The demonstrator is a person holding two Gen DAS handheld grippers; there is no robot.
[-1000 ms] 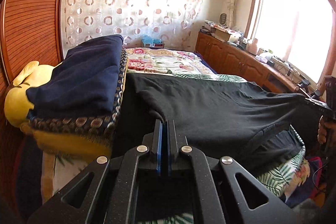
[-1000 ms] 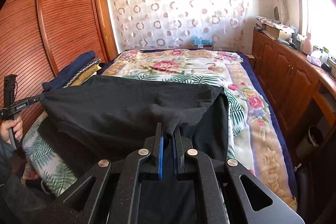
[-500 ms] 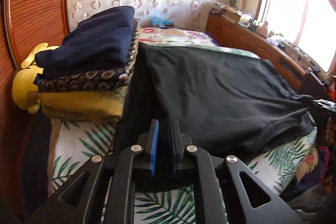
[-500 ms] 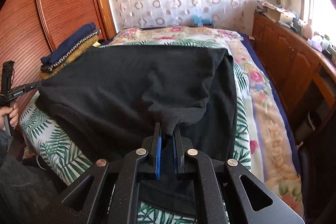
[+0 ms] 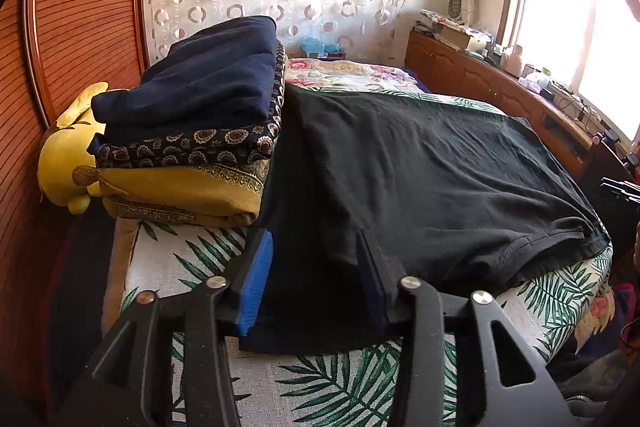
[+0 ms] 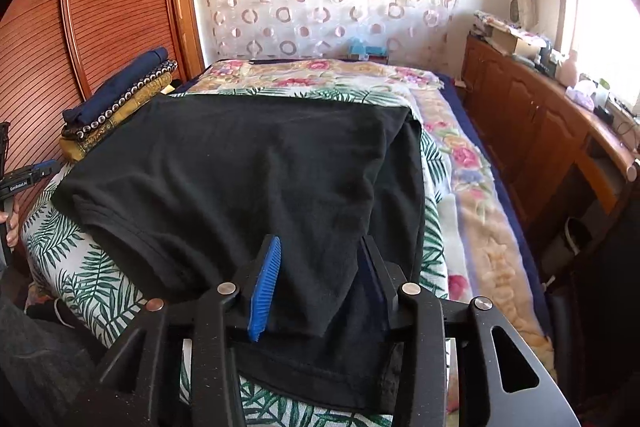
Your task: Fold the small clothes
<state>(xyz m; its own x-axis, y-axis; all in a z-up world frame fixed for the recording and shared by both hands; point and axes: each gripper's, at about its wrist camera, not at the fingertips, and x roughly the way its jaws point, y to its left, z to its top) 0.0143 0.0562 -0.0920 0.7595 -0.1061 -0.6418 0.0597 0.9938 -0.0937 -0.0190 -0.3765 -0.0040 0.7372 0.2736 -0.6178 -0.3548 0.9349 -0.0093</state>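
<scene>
A black T-shirt (image 5: 420, 167) lies folded over itself on the leaf-print bed cover (image 5: 192, 259); it also shows in the right wrist view (image 6: 248, 171). My left gripper (image 5: 314, 267) is open, its blue-padded fingers (image 5: 256, 283) astride the shirt's near left corner, with cloth lying between them. My right gripper (image 6: 320, 275) is open over the shirt's near right corner, which drapes between its fingers (image 6: 266, 283). The left gripper also shows at the left edge of the right wrist view (image 6: 36, 173).
A stack of folded blankets (image 5: 200, 131) and a yellow plush toy (image 5: 68, 163) sit at the bed's left, by a wooden wardrobe (image 5: 72, 27). A wooden cabinet (image 6: 540, 131) runs along the right under the window. A flowered quilt (image 6: 320, 75) covers the far bed.
Both grippers lowered the lifted shirt edge onto the bed and opened, letting go of the cloth. The shirt now lies flat, folded in half.
</scene>
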